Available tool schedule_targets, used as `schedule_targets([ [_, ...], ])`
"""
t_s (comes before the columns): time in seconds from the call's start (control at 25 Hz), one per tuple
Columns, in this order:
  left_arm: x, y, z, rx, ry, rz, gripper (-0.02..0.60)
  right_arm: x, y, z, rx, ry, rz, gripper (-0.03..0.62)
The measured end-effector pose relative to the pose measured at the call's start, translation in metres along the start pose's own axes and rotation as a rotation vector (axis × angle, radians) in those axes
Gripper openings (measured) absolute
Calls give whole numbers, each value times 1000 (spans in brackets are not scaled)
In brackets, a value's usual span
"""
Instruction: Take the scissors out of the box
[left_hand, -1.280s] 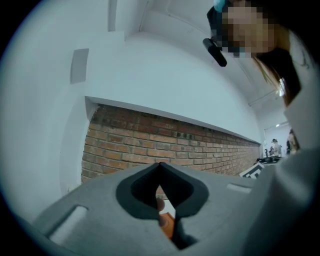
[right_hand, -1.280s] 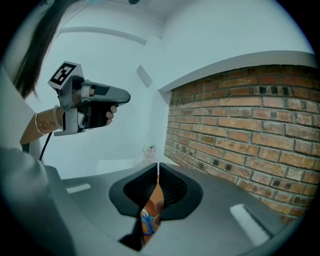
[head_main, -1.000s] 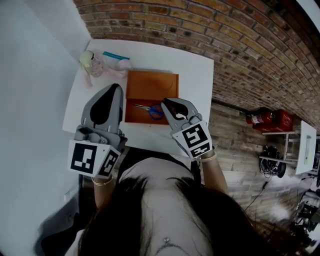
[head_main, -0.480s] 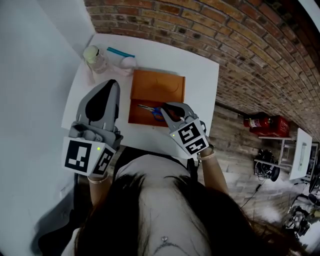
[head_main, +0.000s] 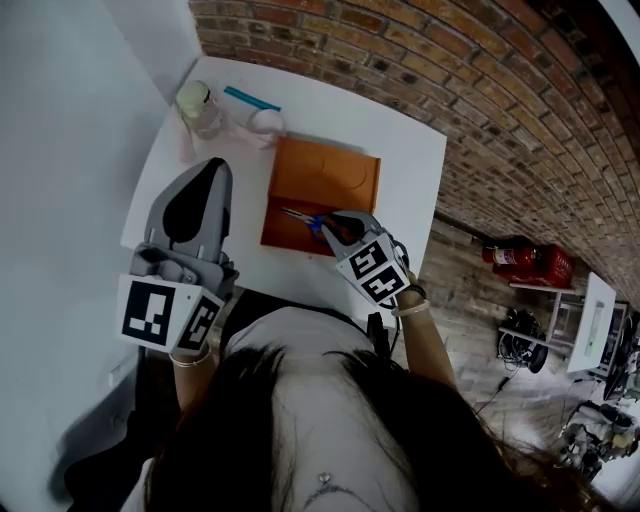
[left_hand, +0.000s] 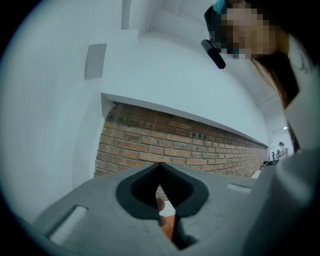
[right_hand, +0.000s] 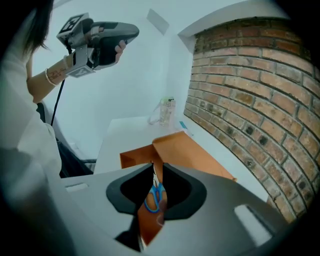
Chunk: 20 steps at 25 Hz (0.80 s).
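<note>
An open orange box (head_main: 330, 172) lies on the white table (head_main: 405, 140). Scissors with blue handles (head_main: 305, 218) rest inside it at its near end. My right gripper (head_main: 330, 220) tilts down over that near end, just above the handles. Its jaws are opening, with a narrow gap and nothing between the pads. In the right gripper view (right_hand: 156, 167) the scissors (right_hand: 156, 196) show through that gap, inside the box (right_hand: 190, 150). My left gripper (head_main: 208, 166) is held level to the left of the box, shut and empty (left_hand: 160, 166). It also shows high up in the right gripper view (right_hand: 102, 36).
At the table's far left corner stand a lidded clear jar (head_main: 197, 106), a teal stick (head_main: 252, 98) and a small white round thing (head_main: 266, 121). A brick wall (head_main: 450, 70) runs along the far side. On the floor to the right is a red fire extinguisher (head_main: 520, 258).
My right gripper has sunk and tipped down toward the near end of the box, over the scissors, and its jaws have parted a little. The left gripper has drifted slightly sideways.
</note>
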<state>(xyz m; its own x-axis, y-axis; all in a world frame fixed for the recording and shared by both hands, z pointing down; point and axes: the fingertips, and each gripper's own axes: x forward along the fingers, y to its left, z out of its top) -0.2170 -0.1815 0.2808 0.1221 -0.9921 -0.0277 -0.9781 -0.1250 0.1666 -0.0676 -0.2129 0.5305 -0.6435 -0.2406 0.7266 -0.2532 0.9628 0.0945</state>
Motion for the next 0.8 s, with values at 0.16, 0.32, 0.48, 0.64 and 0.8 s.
schedule_targets([
  [0.16, -4, 11, -2, -3, 0, 20, 2, 14, 2, -10, -20, 60, 25, 69],
  [0.32, -6, 18, -3, -6, 3, 34, 2, 25, 3, -20, -28, 112, 47, 75],
  [0.48, -6, 24, -3, -9, 5, 49, 2, 34, 4, -29, -34, 158, 73, 81],
  [0.64, -7, 31, -6, -15, 10, 62, 2, 43, 5, -39, -43, 205, 92, 87],
  [0.8, -8, 36, -9, -19, 17, 77, 2, 51, 5, -49, -57, 251, 107, 92],
])
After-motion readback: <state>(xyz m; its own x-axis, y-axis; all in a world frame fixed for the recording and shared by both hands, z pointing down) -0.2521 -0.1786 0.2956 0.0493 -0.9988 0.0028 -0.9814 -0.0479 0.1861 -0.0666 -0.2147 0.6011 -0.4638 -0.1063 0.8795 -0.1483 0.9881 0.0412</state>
